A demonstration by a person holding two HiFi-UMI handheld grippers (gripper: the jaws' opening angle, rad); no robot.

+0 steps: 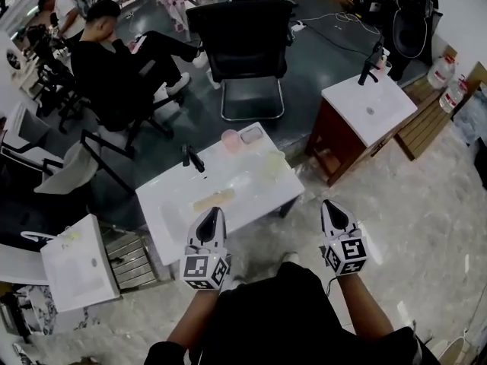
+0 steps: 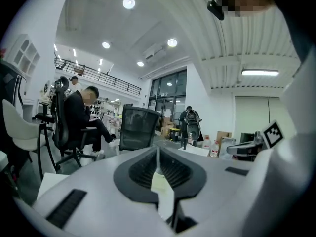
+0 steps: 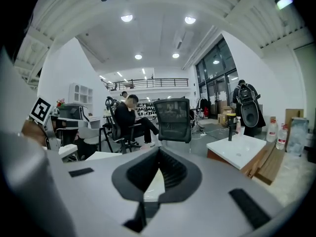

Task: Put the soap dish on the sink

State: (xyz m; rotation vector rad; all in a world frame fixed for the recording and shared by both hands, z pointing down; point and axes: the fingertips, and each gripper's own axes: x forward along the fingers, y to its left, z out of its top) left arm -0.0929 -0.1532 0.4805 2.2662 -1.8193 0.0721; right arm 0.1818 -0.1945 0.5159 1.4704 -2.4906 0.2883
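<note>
Looking steeply down, you faced a white sink [image 1: 251,192] set in the middle of a grey workshop floor. A second sink [image 1: 373,109] stood on a wooden cabinet to the right, and a third [image 1: 76,268] lay at the lower left. A black office chair [image 1: 247,48] stood empty beyond the middle sink. A seated person [image 1: 106,67] in dark clothes occupied another chair at the upper left.

You held both tools at the near edge of the middle sink, well apart from each other. The left gripper [image 1: 213,213] pointed at the basin with its jaws closed tip to tip, and its own view showed nothing between them. The right gripper [image 1: 329,204] hung off the sink's right corner, above the floor. Its jaws were likewise closed and empty in its own view.

A black faucet [image 1: 194,160] rose at the far left of the basin. The soap dish [image 1: 214,201], flat and pale beige, lay on the sink just ahead of the left gripper and apart from its tips. A pale translucent container [image 1: 274,163] sat toward the right edge. A pink cup [image 1: 230,140] and a small pinkish tray [image 1: 252,134] stood side by side at the far edge.
</note>
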